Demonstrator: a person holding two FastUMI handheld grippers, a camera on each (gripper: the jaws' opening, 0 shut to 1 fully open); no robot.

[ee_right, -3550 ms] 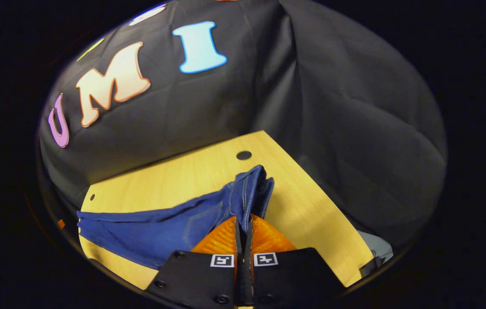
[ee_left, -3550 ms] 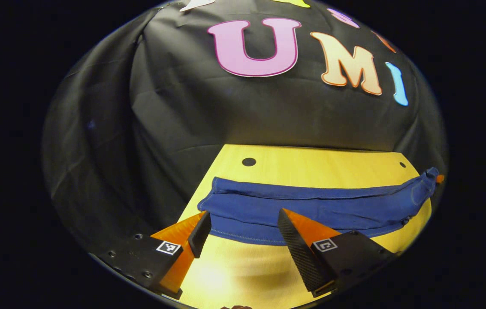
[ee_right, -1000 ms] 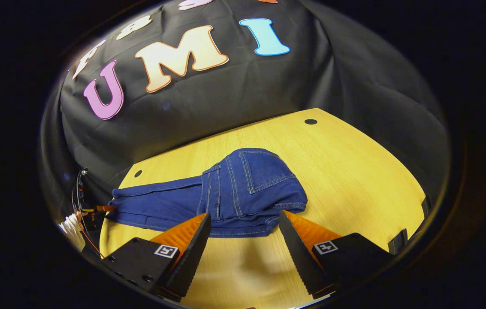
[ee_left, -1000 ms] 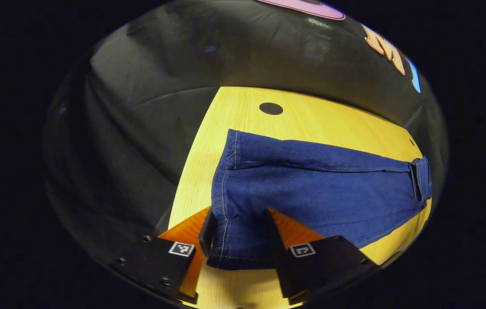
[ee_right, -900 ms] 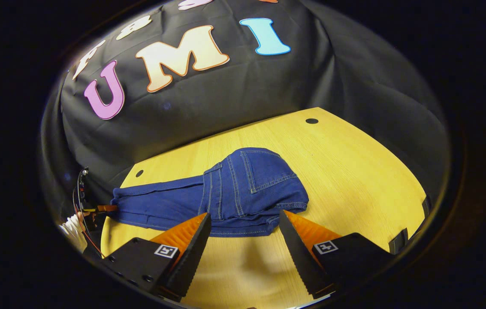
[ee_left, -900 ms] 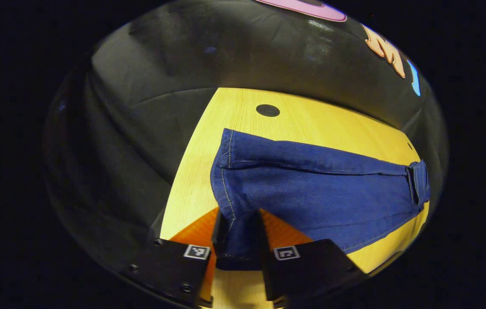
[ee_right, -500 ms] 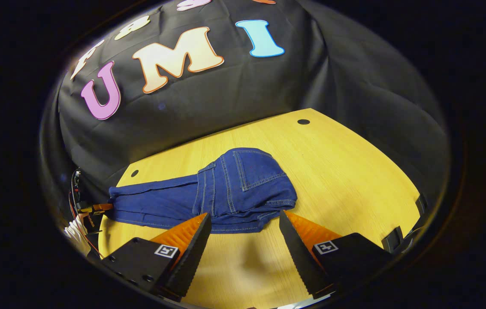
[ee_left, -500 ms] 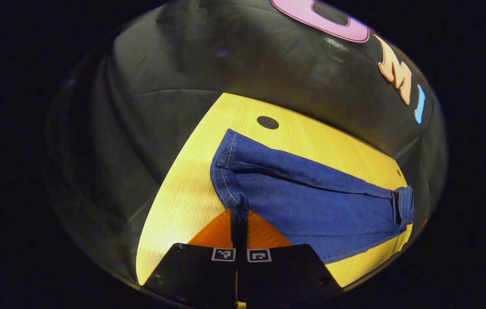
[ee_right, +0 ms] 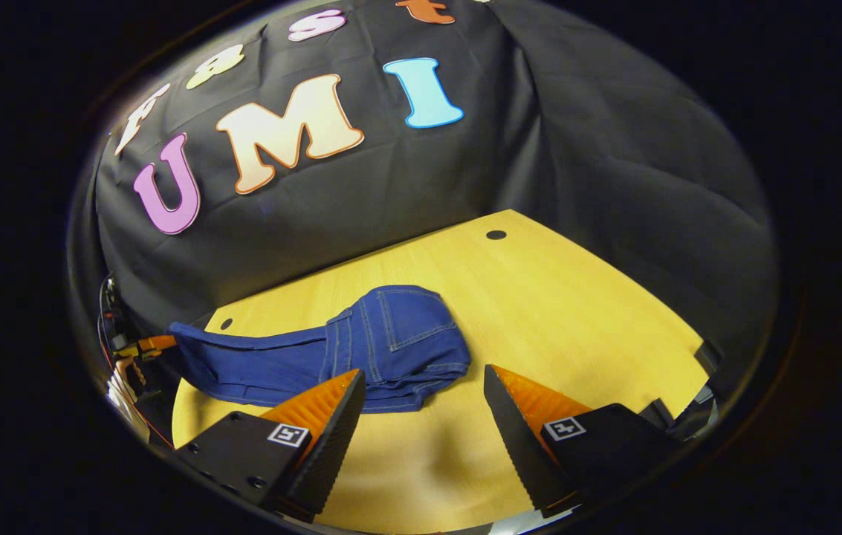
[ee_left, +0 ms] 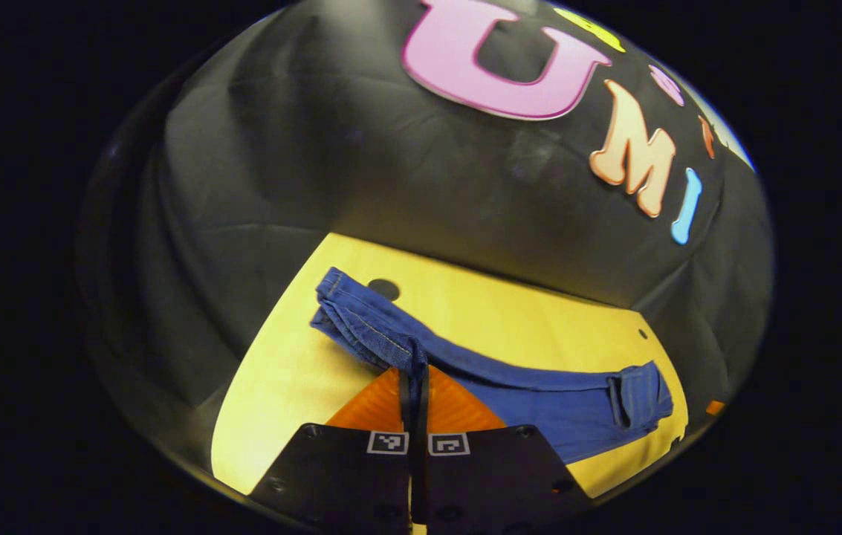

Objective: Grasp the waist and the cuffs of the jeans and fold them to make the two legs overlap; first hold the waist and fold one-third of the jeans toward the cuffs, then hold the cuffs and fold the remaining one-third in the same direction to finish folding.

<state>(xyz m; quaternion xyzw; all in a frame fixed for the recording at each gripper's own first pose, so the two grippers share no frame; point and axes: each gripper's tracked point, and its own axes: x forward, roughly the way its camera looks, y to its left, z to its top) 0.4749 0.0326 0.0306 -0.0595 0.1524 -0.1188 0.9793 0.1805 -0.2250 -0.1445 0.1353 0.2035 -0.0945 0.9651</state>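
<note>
The left gripper (ee_left: 414, 355) is clamped on the cuffs (ee_left: 361, 319) of the blue jeans (ee_right: 361, 345), lifting them off the yellow table (ee_right: 577, 312). The right gripper (ee_right: 421, 401) hovers with fingers spread wide, gripping nothing, near the folded waist (ee_right: 413, 334).

Right gripper (ee_right: 421, 405) hovering with fingers spread wide over the yellow wooden table (ee_right: 577, 312), blue jeans (ee_right: 361, 349) lying waist-folded just beyond, left gripper (ee_right: 157, 343) gripping the cuff end
</note>
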